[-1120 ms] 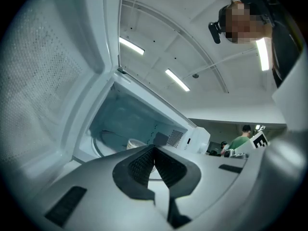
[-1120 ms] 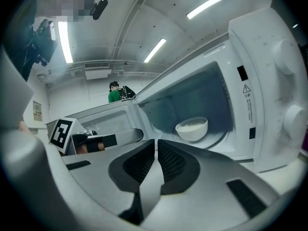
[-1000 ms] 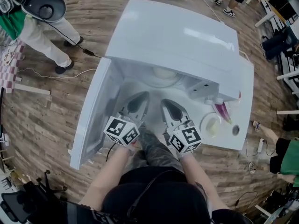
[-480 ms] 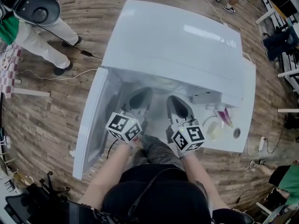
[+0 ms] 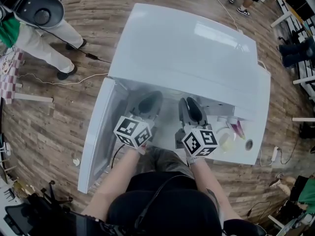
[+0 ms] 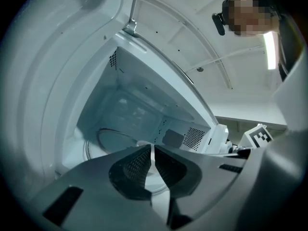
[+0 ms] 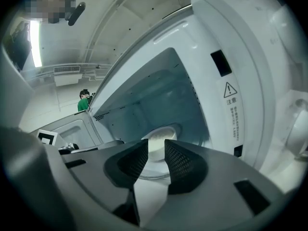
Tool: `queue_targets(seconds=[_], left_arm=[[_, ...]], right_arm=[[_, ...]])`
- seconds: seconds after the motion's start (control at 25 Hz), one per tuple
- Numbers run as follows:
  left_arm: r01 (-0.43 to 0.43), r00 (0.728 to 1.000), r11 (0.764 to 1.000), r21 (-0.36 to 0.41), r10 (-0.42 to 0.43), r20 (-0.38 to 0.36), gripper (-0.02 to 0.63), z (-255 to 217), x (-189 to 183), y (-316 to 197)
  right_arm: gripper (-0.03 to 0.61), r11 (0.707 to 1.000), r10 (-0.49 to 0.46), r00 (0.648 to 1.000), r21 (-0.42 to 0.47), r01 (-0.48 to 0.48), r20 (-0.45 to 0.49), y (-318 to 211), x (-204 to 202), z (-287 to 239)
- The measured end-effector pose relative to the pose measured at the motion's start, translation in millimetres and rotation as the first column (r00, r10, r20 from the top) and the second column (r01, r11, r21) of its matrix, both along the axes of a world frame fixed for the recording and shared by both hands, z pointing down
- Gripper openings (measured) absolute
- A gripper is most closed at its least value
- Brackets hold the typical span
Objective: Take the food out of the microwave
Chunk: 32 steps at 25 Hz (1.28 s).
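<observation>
Microwave with door open, left claw closed and empty at its mouth, right claw just opening, partway apart, gripping nothing, food bowl inside beyond it

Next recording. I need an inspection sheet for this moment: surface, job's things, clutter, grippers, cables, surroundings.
Surface: white table, carrying the microwave.
Job's things: microwave door swung open; white bowl on the turntable inside.
Clutter: plate, pink items and a small round thing on the table, right of the microwave.
Grippers: left gripper shut, empty; right gripper open, its jaws have just been opening, nothing between them; both at the cavity mouth.
Cables: white cable on the floor.
Surroundings: wood floor; bystanders nearby.
</observation>
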<state>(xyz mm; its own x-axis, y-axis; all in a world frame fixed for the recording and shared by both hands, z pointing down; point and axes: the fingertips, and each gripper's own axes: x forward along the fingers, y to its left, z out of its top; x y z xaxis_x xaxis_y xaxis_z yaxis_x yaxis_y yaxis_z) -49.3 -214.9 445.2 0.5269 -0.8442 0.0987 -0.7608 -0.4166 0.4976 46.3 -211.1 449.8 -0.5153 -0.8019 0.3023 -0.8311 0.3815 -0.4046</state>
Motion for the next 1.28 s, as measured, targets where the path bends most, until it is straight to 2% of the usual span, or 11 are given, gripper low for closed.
queue_targets(seconds=[0.24, 0.36, 0.52, 0.88, 1.12, 1.28], left_arm=[[0.024, 0.999, 0.999, -0.029, -0.023, 0.035, 0.019, 5, 2, -7], [0.046, 0.997, 0.998, -0.048, -0.044, 0.057, 0.087, 9, 4, -14], [0.056, 0.995, 0.996, -0.067, -0.050, 0.090, 0.110, 13, 7, -24], [0.094, 0.985, 0.988, -0.126, -0.074, 0.153, 0.120, 19, 4, -46], [0.083, 0.988, 0.984, -0.161, -0.060, 0.143, 0.127, 20, 6, -51], [0.076, 0.982, 0.973, -0.218, -0.035, 0.184, 0.127, 23, 11, -56]], right_arm=[[0.130, 0.994, 0.098, 0.994, -0.046, -0.095, 0.052, -16, 1, 2], [0.138, 0.989, 0.137, 0.989, -0.061, -0.134, 0.048, -25, 2, 6], [0.140, 0.980, 0.179, 0.983, -0.093, -0.175, 0.043, -35, 4, 12], [0.140, 0.973, 0.193, 0.980, -0.136, -0.184, 0.051, -47, 1, 21], [0.144, 0.966, 0.218, 0.974, -0.157, -0.207, 0.058, -55, 0, 25], [0.144, 0.965, 0.212, 0.975, -0.169, -0.199, 0.066, -57, -2, 27]])
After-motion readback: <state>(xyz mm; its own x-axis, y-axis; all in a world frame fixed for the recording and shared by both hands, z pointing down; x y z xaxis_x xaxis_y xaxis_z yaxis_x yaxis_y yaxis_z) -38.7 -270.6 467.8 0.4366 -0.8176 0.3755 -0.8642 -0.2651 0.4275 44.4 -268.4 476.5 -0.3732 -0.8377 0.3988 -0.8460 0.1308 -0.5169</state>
